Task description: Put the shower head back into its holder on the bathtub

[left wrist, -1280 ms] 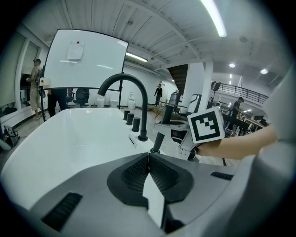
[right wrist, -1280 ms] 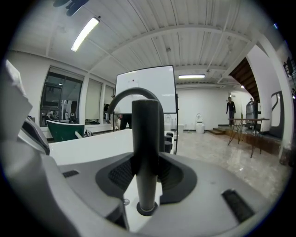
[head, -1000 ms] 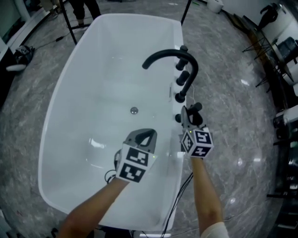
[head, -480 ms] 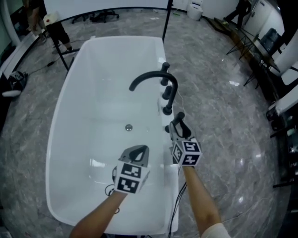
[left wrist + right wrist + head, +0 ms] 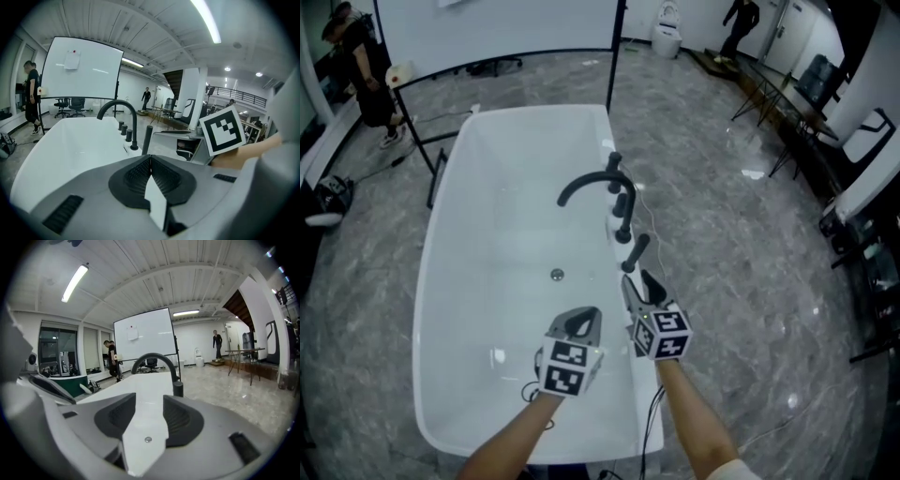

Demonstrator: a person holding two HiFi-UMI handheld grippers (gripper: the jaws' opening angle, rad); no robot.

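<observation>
The black shower head (image 5: 637, 250) stands upright in its holder on the rim of the white bathtub (image 5: 459, 234), just in front of the black faucet (image 5: 591, 184) and its knobs. My right gripper (image 5: 637, 282) hangs a short way behind it, apart from it. Its jaws have just been opening and are open with nothing between them. In the right gripper view the shower head's top (image 5: 178, 388) shows beyond the open gripper (image 5: 149, 401). My left gripper (image 5: 592, 313) hovers over the tub's near end, shut and empty. The left gripper view shows its pads (image 5: 140, 171) meeting and the shower head (image 5: 146, 139) ahead.
A black cable (image 5: 654, 412) trails off the tub's near rim. A large whiteboard (image 5: 497, 26) on a black stand is behind the tub, with a person (image 5: 366, 66) at the far left. Chairs and tables (image 5: 862, 178) line the right side of the marble floor.
The right gripper has drawn back and up from the shower head, which stays in its holder. The left gripper has also risen and pulled back. The head view now takes in more of the room.
</observation>
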